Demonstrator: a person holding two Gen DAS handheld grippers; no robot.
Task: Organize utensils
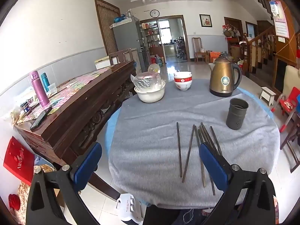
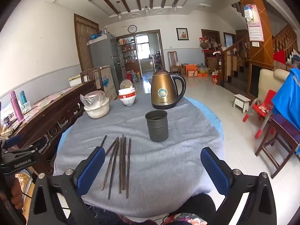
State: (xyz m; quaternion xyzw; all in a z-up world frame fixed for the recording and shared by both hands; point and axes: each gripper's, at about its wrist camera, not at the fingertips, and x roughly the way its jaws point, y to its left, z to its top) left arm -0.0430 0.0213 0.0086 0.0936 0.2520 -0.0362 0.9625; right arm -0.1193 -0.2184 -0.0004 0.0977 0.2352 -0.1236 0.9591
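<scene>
Hovering above the near table edge, left gripper [image 1: 150, 161] and right gripper [image 2: 152, 166] both spread wide, holding nothing. Chopsticks [image 2: 120, 165] lie loose on the grey cloth [image 2: 168, 168], ahead of and just inside the right gripper's left finger; the grey holder cup [image 2: 157, 125] stands farther ahead, centred. Risks: sticks overlap, so a pinch may drag neighbours; thin rods can pivot in the pads; cloth may bunch; a misaimed drop could tip the cup.

— Anything readable from where you are?
— "GenRobot.AI" in white on my left gripper [image 2: 17, 164], seen from the right wrist. "Nilvch", roughly, on a red box [image 1: 18, 160].
— The kettle [image 1: 224, 78]?
— Its badge and base print are too small.
</scene>
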